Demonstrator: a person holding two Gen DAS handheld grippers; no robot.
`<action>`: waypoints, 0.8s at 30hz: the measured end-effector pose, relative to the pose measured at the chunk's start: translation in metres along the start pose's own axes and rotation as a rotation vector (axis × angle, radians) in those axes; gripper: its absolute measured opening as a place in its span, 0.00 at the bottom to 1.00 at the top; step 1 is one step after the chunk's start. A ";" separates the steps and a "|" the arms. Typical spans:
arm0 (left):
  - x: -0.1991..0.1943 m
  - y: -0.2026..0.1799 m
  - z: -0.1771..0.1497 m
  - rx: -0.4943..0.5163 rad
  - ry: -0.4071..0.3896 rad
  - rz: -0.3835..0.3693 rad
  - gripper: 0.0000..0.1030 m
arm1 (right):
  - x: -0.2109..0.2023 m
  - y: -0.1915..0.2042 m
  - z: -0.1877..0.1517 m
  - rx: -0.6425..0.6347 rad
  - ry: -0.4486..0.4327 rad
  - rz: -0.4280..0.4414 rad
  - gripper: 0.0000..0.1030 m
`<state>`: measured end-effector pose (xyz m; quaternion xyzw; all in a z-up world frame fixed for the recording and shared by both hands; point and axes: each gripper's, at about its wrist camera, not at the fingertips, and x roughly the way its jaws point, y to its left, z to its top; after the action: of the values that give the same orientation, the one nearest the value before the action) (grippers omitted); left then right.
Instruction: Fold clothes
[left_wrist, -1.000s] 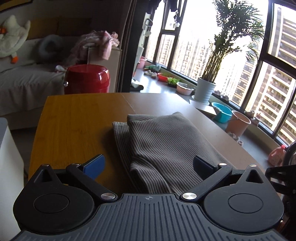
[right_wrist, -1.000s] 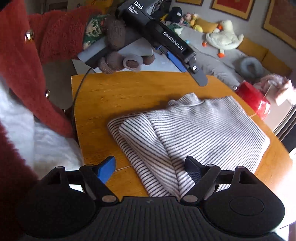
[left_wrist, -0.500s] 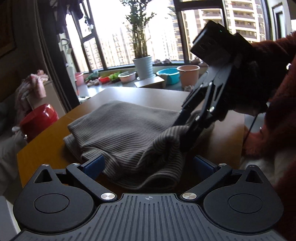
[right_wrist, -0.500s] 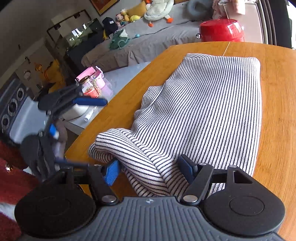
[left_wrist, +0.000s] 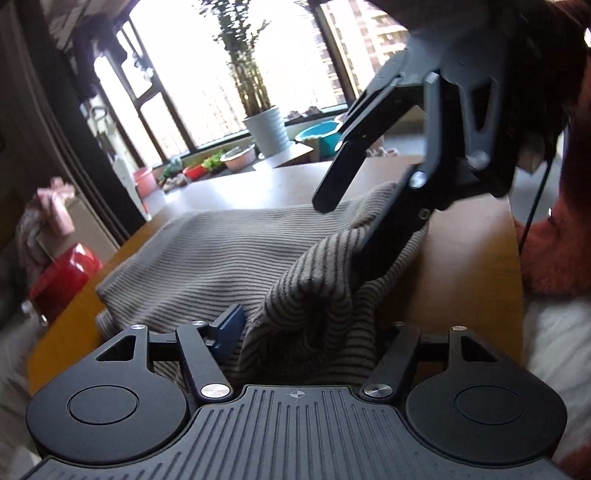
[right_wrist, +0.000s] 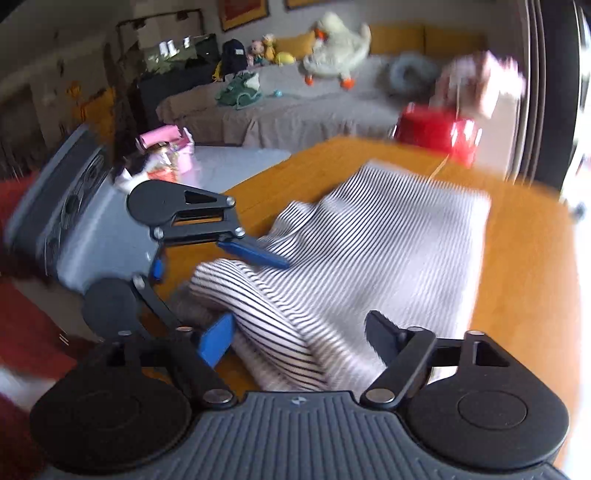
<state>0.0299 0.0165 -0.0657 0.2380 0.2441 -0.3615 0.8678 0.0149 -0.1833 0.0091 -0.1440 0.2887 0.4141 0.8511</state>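
The grey-and-dark striped knitted garment (right_wrist: 388, 254) lies folded on the orange-brown wooden worktop (right_wrist: 524, 280), its near corner bunched and raised off the wood; the left claw (left_wrist: 310, 328) straddles that bunched fold with jaws spread wide, cloth filling the gap between the blue-padded fingers (left_wrist: 229, 328), though whether they press on it cannot be told; the right claw (right_wrist: 299, 332) is likewise wide, striped fabric lying between its fingers without being pinched; in the left wrist view the right claw's lower finger is buried in the raised fold; a red round container (right_wrist: 439, 133) stands beyond the worktop's far edge.
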 end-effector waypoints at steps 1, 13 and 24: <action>0.000 0.011 0.001 -0.100 -0.004 -0.041 0.67 | -0.005 0.007 -0.002 -0.073 -0.015 -0.040 0.84; 0.008 0.109 -0.030 -0.810 -0.040 -0.281 0.67 | 0.033 0.037 -0.007 -0.360 -0.086 -0.255 0.48; -0.066 0.147 -0.012 -0.833 -0.269 -0.097 0.89 | 0.009 0.022 0.002 -0.167 0.037 -0.101 0.26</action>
<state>0.0957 0.1494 -0.0009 -0.1930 0.2646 -0.3007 0.8957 0.0028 -0.1630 0.0046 -0.2365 0.2611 0.3905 0.8505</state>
